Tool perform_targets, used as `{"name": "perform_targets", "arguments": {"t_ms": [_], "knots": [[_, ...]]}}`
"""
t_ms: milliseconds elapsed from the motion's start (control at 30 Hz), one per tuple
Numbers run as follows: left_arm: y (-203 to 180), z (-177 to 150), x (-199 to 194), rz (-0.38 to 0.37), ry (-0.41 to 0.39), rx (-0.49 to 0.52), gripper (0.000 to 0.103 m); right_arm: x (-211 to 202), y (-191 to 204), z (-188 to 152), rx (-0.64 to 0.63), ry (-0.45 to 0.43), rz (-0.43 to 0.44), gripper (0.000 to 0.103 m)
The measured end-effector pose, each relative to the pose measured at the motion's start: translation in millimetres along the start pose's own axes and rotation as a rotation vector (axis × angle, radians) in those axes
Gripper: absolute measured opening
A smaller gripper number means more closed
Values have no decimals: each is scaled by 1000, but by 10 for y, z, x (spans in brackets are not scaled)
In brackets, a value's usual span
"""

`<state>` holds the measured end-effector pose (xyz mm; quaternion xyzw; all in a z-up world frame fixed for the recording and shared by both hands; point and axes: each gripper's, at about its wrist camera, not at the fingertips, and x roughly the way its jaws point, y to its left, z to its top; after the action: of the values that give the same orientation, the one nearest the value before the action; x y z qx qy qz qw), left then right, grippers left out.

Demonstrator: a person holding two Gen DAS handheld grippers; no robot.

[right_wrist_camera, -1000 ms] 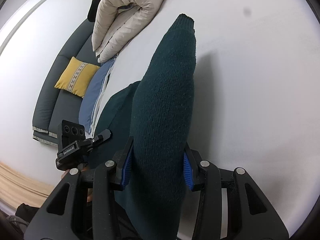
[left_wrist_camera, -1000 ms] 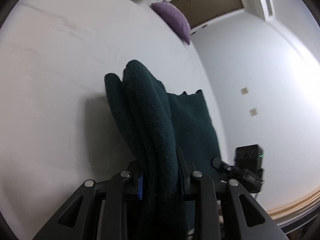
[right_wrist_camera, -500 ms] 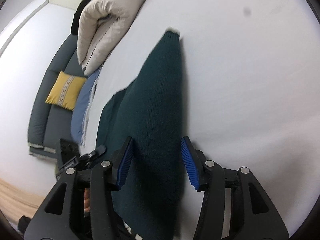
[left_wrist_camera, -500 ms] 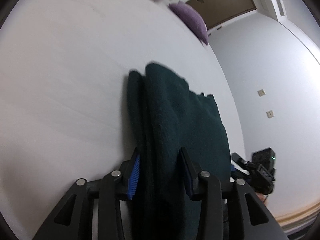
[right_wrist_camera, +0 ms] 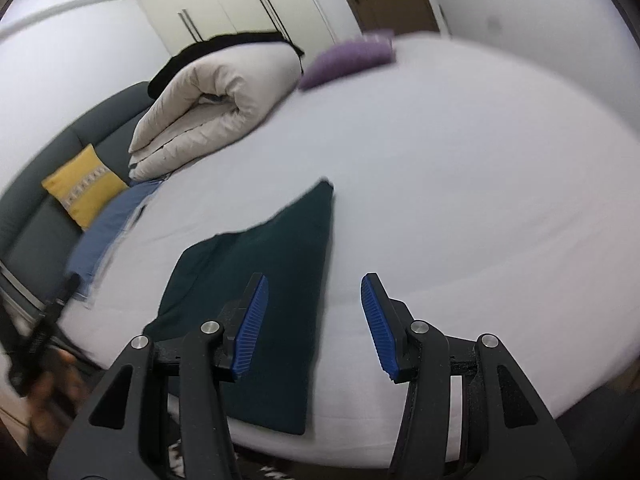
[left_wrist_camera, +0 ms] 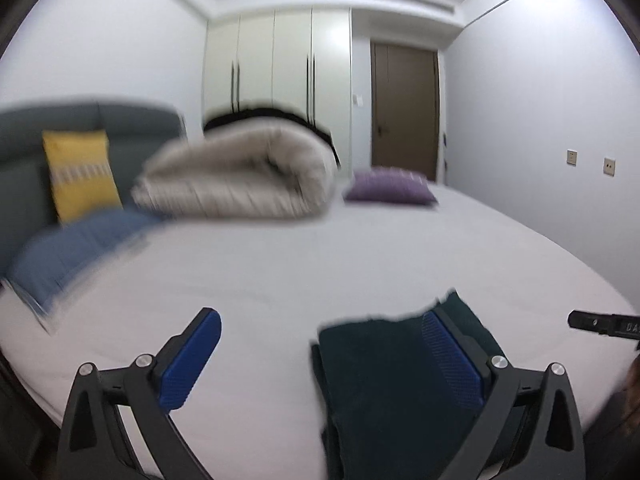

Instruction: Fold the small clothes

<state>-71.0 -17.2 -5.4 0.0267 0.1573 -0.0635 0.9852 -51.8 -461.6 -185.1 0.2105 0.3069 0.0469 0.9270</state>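
A dark green knitted garment (right_wrist_camera: 276, 264) lies folded flat on the white bed (right_wrist_camera: 460, 184), near its front edge. It also shows in the left wrist view (left_wrist_camera: 384, 376), low and right of centre. My left gripper (left_wrist_camera: 320, 356) is open and empty above the bed; its right finger stands in front of the garment. My right gripper (right_wrist_camera: 312, 320) is open and empty, raised above the garment's right edge. The other gripper shows blurred at the left edge of the right wrist view (right_wrist_camera: 40, 332).
A rolled beige duvet (right_wrist_camera: 216, 100) and a purple pillow (right_wrist_camera: 352, 56) lie at the far side of the bed. A grey sofa with a yellow cushion (right_wrist_camera: 84, 188) and a blue cloth (right_wrist_camera: 108, 228) stands to the left. Wardrobe and brown door (left_wrist_camera: 404, 108) behind.
Both grippers opened and let go of the green garment, which now lies flat on the bed. Both grippers lifted and tilted up, so the room is in view.
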Motion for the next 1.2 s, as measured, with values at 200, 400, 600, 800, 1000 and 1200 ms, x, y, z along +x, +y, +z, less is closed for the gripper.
{"name": "perform_targets", "arguments": {"t_ms": [200, 400, 600, 800, 1000, 1200], "knots": [[-46, 265, -445, 176, -182, 77, 103, -475, 525, 88, -120, -189, -67, 88], [-7, 463, -637, 230, -129, 113, 103, -996, 904, -5, -262, -413, -166, 103], [99, 280, -269, 161, 130, 41, 103, -1082, 1041, -86, -317, -329, -153, 103], [136, -129, 201, 80, 413, 17, 103, -675, 985, -67, -253, -112, -165, 103], [106, -453, 330, 23, 534, -34, 103, -312, 816, -70, -104, -12, -178, 103], [96, -562, 342, -2, 554, -54, 103, -49, 784, -166, -99, 42, -210, 103]]}}
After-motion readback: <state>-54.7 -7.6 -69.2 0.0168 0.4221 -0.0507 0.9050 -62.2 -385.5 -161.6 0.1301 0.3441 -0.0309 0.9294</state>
